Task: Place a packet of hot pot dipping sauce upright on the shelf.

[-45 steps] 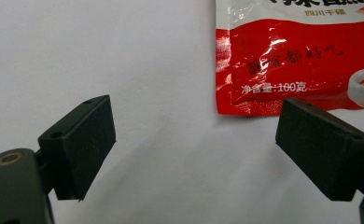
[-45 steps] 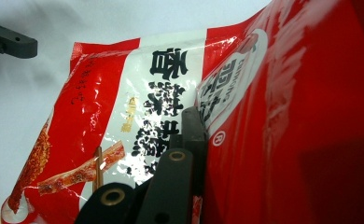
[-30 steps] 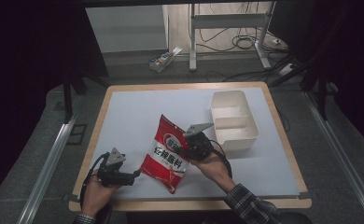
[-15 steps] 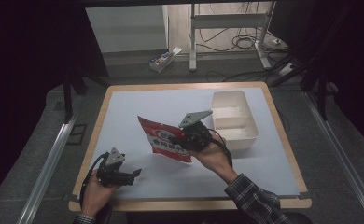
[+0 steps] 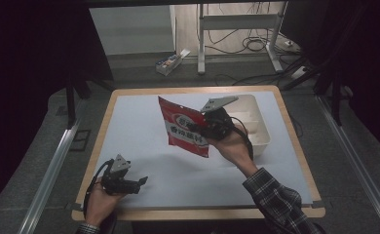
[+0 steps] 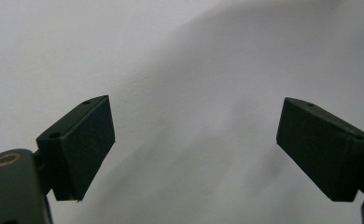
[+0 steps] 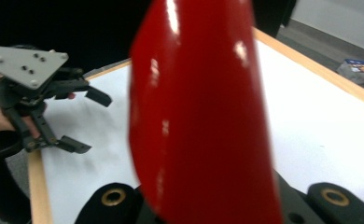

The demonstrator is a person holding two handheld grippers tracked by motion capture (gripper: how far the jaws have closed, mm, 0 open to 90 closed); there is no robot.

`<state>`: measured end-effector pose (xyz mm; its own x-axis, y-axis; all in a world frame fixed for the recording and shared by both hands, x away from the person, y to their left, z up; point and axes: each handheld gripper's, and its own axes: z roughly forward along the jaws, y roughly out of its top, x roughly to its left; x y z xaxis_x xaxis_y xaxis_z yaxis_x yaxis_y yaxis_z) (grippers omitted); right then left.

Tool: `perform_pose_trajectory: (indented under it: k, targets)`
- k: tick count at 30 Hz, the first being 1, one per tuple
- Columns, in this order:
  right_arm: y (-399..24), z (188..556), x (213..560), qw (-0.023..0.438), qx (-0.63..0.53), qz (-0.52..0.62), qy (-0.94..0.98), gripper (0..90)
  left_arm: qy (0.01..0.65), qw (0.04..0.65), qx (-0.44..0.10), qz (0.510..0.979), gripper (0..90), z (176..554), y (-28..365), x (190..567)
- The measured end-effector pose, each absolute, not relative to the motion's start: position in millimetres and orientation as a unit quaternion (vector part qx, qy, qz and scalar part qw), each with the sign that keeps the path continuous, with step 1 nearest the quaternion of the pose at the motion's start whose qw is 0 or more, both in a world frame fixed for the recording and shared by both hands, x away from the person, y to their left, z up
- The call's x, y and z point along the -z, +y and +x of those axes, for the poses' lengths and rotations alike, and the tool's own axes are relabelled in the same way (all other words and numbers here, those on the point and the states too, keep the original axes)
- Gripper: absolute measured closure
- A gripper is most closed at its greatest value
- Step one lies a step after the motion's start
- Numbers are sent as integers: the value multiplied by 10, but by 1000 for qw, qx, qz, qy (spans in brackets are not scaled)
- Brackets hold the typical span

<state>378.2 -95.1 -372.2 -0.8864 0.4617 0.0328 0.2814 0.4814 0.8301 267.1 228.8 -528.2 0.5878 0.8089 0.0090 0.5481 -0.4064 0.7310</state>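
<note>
Two grippers in the high view: right gripper [image 5: 208, 130] clamped on a glossy red foil snack bag [image 5: 185, 132], held above the white desk [image 5: 129, 126] centre, beside the white divided plastic tray [image 5: 256, 127] at the right edge. Left gripper [image 5: 140, 184] near the front-left corner. Left gripper view: jaws wide apart over bare desk. Right gripper view: bag pinched between the jaws.

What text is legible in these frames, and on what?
Red bag, front, high view: a round logo above a white band of dark characters, both too small and blurred to read.
Red bag, right gripper view: plain glossy red side, no print.
Small box on the floor past the table: printed, too small to read.
White bin, table, tongs: no text.
</note>
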Motion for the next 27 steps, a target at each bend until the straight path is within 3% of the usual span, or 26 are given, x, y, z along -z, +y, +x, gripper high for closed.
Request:
perform_pose_trajectory:
  k: [27]
  targets:
    - [-1463, 4132, 3566, 132, -462, 270, 834, 891, 407, 372, -164, 818, 60, 2669, 2309, 5276]
